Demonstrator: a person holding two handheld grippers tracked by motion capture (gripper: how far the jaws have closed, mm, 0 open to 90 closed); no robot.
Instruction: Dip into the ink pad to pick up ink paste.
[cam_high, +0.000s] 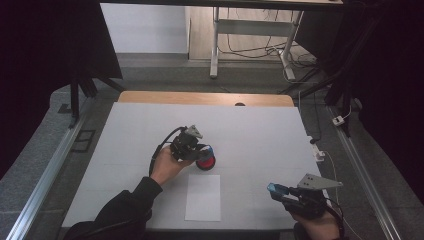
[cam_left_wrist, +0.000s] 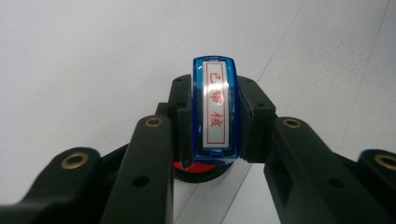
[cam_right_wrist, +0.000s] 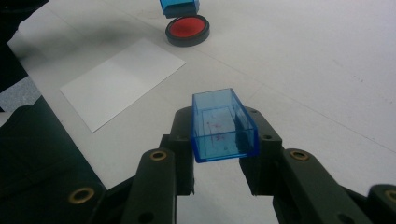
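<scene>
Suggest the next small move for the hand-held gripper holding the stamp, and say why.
Probably lift the left hand-held gripper and carry the blue stamp to the white paper. The stamp sits clamped right over the red ink pad, and the paper beside it is blank. The right hand-held gripper holds the blue cap aside.

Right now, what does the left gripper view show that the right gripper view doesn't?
Left gripper view alone: the stamp's white label with red characters, seen close up, clamped between the left gripper's jaws directly over the ink pad.

Right gripper view alone: the clear blue cap, hollow side up, held by the right gripper, and the white paper sheet.

Both: the blue stamp, the red ink pad in its black rim and the white table.
</scene>
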